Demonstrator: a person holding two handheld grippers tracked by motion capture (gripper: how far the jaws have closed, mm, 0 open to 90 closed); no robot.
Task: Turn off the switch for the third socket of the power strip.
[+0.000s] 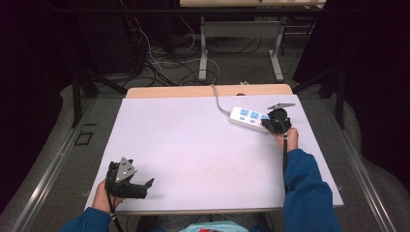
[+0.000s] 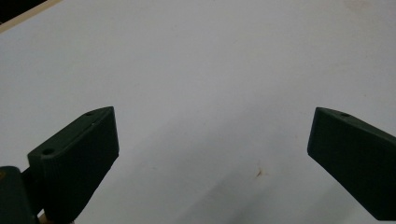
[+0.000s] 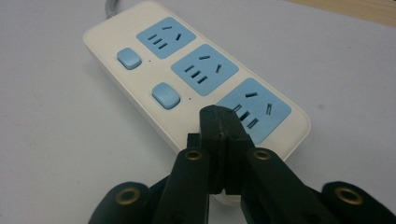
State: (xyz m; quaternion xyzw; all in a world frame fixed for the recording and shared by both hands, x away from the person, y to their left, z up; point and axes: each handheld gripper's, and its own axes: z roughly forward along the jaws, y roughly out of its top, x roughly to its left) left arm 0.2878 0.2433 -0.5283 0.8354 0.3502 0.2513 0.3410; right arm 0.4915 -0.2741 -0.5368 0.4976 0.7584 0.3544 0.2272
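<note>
A white power strip (image 1: 249, 119) lay on the far right part of the tabletop (image 1: 193, 145), its grey cord (image 1: 218, 101) running off toward the far edge. It carried three blue socket panels in a row and, along one long side, two blue buttons (image 3: 166, 95) that showed in the right tool's view; whether a third button sat under the tool could not be told. The right tool (image 1: 276, 123) rested at the near right end of the strip, held by the person's right hand (image 1: 288, 137), whose blue sleeve (image 1: 304, 188) reached in from the bottom edge. In its own view the right tool (image 3: 225, 135) had its two black jaws pressed together with nothing between them, their tips over the strip's edge just beside the nearest socket panel (image 3: 254, 108). The left tool (image 1: 140, 187) was well apart from the strip, at the near left corner of the tabletop, held low by the left hand (image 1: 102, 197) with its grey plate on top. In its own view the left tool (image 2: 212, 140) had its jaws spread wide over bare white surface, holding nothing, with a small brownish mark (image 2: 258, 172) on the tabletop between them.
</note>
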